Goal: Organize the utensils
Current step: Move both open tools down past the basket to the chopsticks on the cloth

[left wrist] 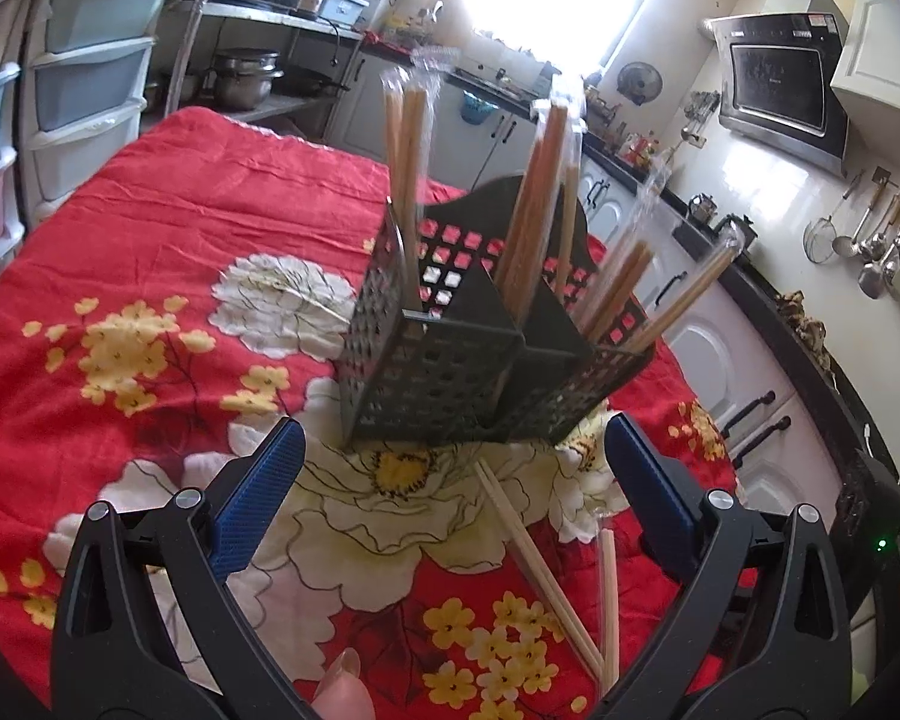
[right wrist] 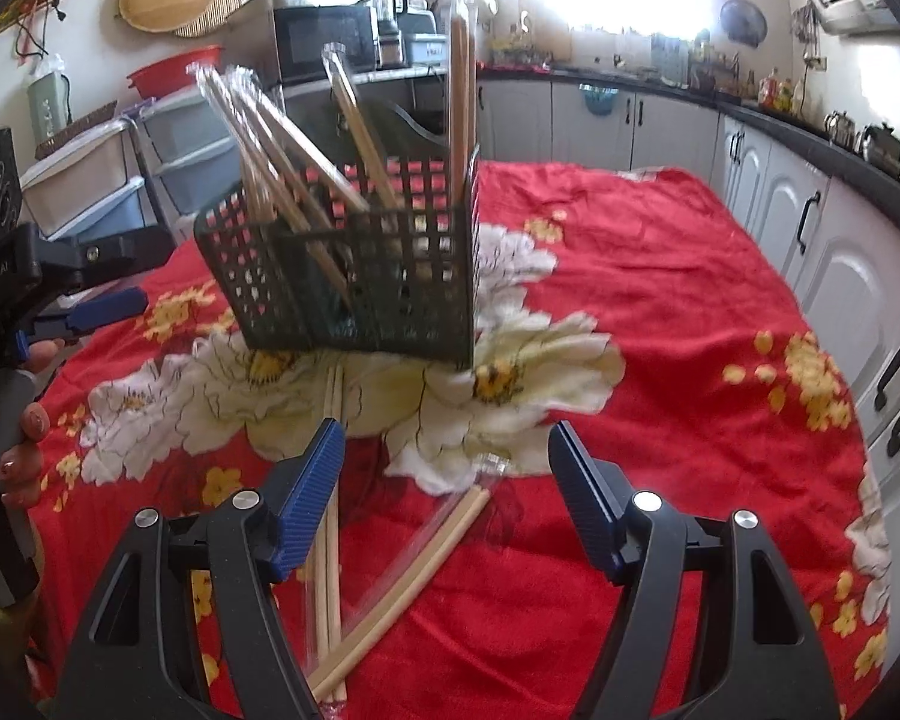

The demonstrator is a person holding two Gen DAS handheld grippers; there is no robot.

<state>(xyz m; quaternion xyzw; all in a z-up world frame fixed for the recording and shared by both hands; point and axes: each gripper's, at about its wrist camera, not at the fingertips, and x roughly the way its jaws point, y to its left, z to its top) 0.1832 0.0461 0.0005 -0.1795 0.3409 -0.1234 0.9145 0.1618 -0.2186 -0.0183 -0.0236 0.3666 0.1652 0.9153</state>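
Table under red floral cloth [right wrist: 660, 300] (white and yellow blooms), creased, spread over whole top. Black perforated caddy [left wrist: 450, 360] stands on cloth mid-table, over big white flower, divided into compartments, wrapped chopsticks upright and leaning inside. Near side of caddy: two wrapped chopstick pairs lie flat on cloth. One pair [right wrist: 329, 510] runs straight toward caddy base; other pair [right wrist: 414, 576] lies slantwise, crossing it at near end (clear sleeve still on).

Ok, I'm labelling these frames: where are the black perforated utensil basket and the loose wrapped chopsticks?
Black perforated utensil basket [left wrist: 426, 372]: left wrist view, front wall.
Loose wrapped chopsticks [right wrist: 426, 564]: right wrist view, mid-shaft.
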